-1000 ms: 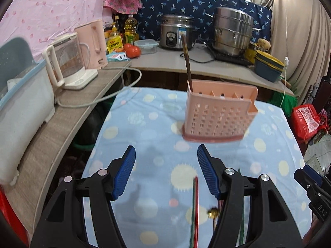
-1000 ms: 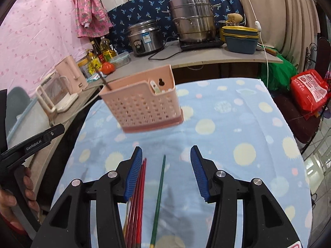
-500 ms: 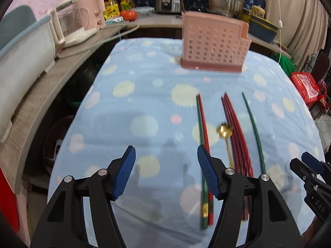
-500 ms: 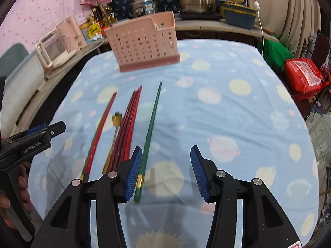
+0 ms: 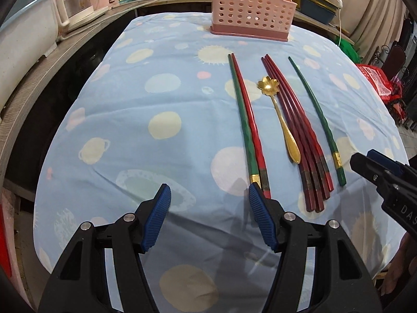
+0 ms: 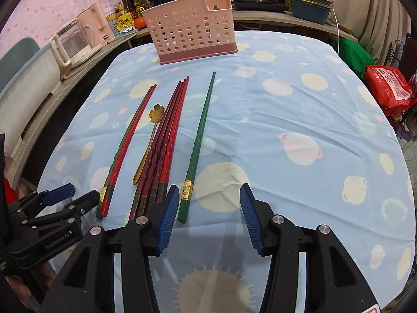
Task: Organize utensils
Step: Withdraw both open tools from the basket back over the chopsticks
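A pink perforated utensil holder [image 5: 251,7] [image 6: 192,36] stands at the far end of the blue spotted tablecloth [image 5: 146,135]. On the cloth lie a green and red chopstick pair [image 5: 247,120] [image 6: 127,140], a gold flower spoon [image 5: 280,112] [image 6: 148,143], a bundle of dark red chopsticks [image 5: 297,127] [image 6: 166,140] and a single green chopstick [image 5: 316,114] [image 6: 200,140]. My left gripper [image 5: 209,194] is open and empty near the pair's handle ends. My right gripper [image 6: 209,190] is open and empty beside the single green chopstick's handle.
A grey counter on the left holds a white kettle [image 6: 70,44] and a pink jug [image 6: 97,23]. Pots, bottles and blue basins [image 6: 310,10] line the back counter. A red bag [image 6: 388,83] sits off the table's right side.
Both grippers have pulled back and tilted down from near the holder to the near end of the table. The chopsticks and spoon are now fully in view. Both stayed open.
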The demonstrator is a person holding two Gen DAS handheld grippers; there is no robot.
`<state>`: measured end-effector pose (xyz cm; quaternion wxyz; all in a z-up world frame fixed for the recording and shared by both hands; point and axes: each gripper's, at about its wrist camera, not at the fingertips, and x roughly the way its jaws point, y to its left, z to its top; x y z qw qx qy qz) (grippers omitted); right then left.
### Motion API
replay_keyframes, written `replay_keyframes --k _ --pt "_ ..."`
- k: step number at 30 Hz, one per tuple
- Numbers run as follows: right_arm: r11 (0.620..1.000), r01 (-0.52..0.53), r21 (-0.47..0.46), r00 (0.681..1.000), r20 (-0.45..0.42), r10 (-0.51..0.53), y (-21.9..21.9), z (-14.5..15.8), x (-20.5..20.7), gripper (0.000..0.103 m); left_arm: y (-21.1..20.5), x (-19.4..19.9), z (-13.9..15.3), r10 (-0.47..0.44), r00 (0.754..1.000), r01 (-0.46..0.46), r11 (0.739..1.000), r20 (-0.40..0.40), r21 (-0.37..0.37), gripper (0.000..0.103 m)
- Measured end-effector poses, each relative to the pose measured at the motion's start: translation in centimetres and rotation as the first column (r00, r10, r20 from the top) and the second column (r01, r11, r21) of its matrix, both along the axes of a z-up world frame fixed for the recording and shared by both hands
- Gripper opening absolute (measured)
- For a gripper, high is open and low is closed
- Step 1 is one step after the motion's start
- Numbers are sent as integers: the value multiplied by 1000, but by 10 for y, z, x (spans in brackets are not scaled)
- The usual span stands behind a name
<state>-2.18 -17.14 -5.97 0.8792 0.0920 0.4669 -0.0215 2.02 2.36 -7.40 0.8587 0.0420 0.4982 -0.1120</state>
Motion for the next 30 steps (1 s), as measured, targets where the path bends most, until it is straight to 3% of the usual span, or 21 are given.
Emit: replay_keyframes --k 15,19,26,30 --pt "1000 -7 1 1000 -12 7 3 -4 1 47 -3 0 -1 -13 1000 13 1000 4 -2 61" --pt "1000 -6 4 1000 -14 6 3 -5 2 47 0 2 4 -10 1000 9 999 -11 -49 59" --pt "1000 -10 2 1000 -15 10 3 -4 2 47 -12 -2 -1 -33 999 33 999 -3 -4 59" --pt "1000 -8 3 1000 -14 8 3 -4 2 47 -5 1 0 -15 1000 14 1000 -14 -22 59"
